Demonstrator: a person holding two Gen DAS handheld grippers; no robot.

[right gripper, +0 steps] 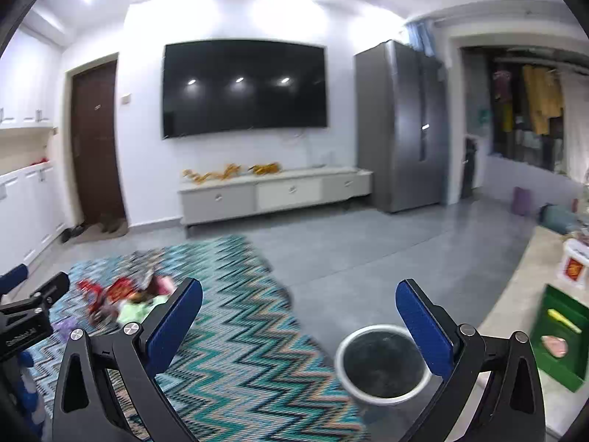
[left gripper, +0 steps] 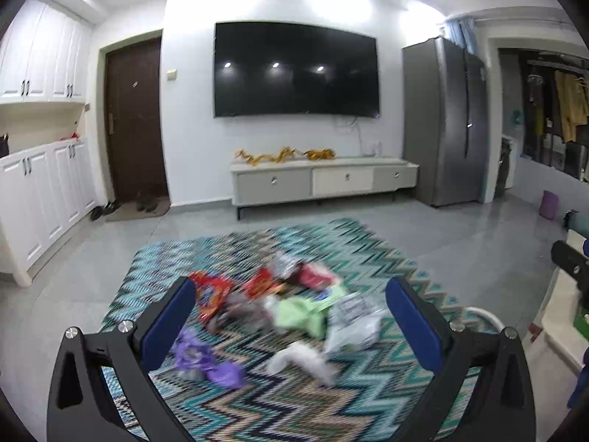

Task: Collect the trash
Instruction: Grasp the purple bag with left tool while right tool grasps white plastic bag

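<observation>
Closest to me, the left gripper [left gripper: 291, 316] hangs above the rug with its blue pads spread wide and nothing between them. The right gripper [right gripper: 300, 318] is just as wide apart and empty, poised over the bin [right gripper: 383, 362], a dark round pail with a white rim standing on the grey floor just off the rug's edge.

Just past the left gripper lies the trash [left gripper: 279, 309]: a loose heap on the zigzag rug [left gripper: 257, 405], with a purple wrapper [left gripper: 206, 359] and a white crumpled piece [left gripper: 302, 359] nearest, a pale green wrapper [left gripper: 300, 313] and a clear bag [left gripper: 353, 322] in the middle, and red packets [left gripper: 257, 283] at the back. Nothing looks collected yet.

The pieces overlap, so I'd expect a closing pinch to catch two at once or only a thin film edge, which could slip out on the way to the bin. The heap also looks blurred, so aim may be off.

Farther away stand a low TV cabinet [left gripper: 324, 180], a wall-mounted television [left gripper: 296, 70] and a tall grey fridge [left gripper: 445, 121].
</observation>
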